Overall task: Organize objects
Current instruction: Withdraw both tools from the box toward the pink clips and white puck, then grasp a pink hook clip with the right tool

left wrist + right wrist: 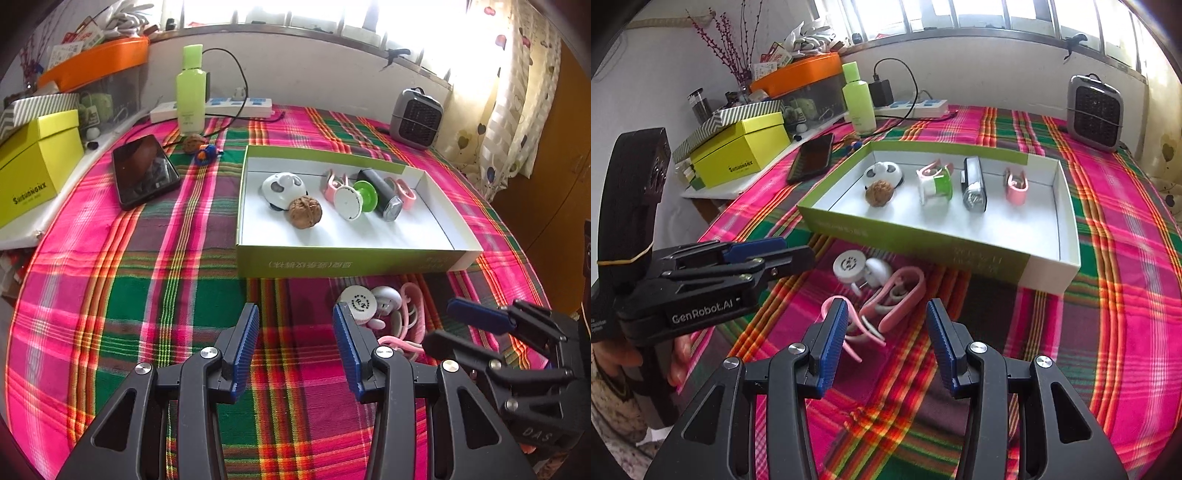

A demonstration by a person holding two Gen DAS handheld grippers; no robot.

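Your right gripper (884, 338) was part open, nothing held, over the pink looped silicone strap (903, 301) on the plaid cloth (1108, 295); its long axis ran near-left to far-right. Your left gripper (295, 341) was likewise part open, empty. Beyond, the shallow green-sided cardboard tray (1052, 264) held a walnut (880, 191).

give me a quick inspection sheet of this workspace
surface: plaid cloth on the table
job's things: box holds walnut, panda toy, spool, torch, pink clip; white plug and pink bands lie outside in front
clutter: phone, green bottle, yellow carton, heater
claws: left claw and right claw open, empty
cables: black cord to power strip
surroundings: window, curtain
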